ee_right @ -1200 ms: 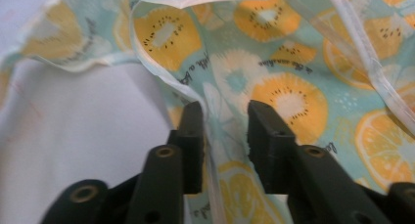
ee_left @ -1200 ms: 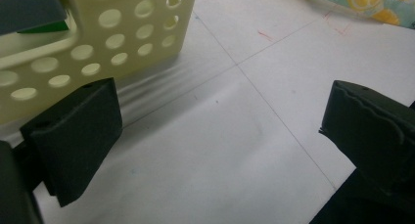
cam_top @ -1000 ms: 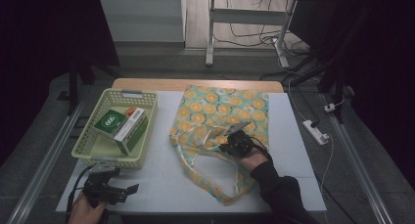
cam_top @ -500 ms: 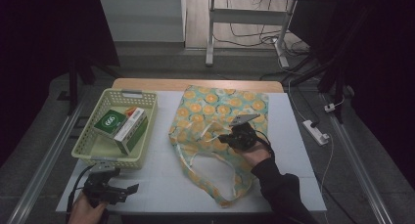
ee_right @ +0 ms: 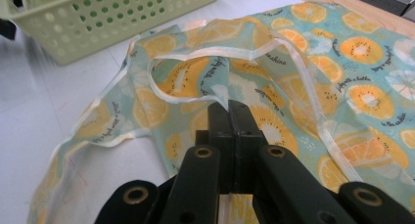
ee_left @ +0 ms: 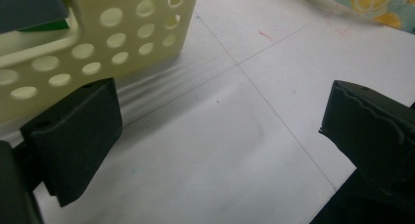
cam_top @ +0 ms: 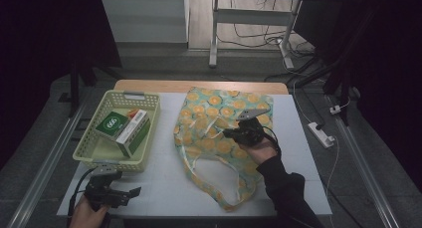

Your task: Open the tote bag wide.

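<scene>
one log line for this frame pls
right gripper: shut on bag edge, lifted | left gripper: open, idle near basket | boxes: in basket

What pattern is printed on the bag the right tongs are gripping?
The bag is pale teal with orange and yellow citrus slices and white trim, seen best in the right gripper view.

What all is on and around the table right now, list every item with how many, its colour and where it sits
Bag: one, teal with orange fruit slices, table centre, its cloth pinched near the opening.
Basket: one, pale yellow-green, perforated, table left.
Boxes: two, green and white, inside the basket.
Table: one, white top with a wooden far edge.
Power strip: one, white, on the floor to the right.
Metal frame: one, grey, on the floor behind the table.
Left gripper: one, black, jaws open, near table edge.
Right gripper: one, black, shut on the bag.
</scene>
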Demonstrator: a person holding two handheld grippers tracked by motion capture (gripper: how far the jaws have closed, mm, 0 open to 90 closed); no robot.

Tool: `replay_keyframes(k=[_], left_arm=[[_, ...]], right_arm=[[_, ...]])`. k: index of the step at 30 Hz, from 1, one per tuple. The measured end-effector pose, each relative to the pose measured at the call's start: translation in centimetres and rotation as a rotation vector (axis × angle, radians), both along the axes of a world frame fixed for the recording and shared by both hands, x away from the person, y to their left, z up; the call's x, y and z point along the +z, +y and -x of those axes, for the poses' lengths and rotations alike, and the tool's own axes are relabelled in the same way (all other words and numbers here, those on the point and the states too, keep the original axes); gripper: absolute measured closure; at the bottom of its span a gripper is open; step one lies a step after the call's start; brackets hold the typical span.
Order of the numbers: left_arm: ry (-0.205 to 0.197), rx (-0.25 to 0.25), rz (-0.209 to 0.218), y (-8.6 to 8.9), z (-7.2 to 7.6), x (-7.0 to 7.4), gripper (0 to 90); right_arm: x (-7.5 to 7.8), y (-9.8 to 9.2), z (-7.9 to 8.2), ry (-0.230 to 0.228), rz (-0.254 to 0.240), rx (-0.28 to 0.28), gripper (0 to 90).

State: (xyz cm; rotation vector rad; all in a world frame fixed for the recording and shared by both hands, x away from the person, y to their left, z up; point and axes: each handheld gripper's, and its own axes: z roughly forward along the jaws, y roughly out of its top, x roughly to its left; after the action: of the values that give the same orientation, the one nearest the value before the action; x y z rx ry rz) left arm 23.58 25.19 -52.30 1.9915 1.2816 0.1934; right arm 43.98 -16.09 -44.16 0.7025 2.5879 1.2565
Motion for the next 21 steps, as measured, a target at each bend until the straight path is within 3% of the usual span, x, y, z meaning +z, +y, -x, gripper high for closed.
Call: replay_keyframes(k=[6,21], left_arm=[[0.000,0.000,0.004,0.0,0.0,0.0,1.7],[-0.002,0.001,0.006,0.0,0.0,0.0,1.7]], right_arm=[[0.8,-0.2,-0.1,-0.004,-0.039,-0.016,89.5],[1.9,-0.4,-0.4,-0.007,-0.076,-0.028,89.4]])
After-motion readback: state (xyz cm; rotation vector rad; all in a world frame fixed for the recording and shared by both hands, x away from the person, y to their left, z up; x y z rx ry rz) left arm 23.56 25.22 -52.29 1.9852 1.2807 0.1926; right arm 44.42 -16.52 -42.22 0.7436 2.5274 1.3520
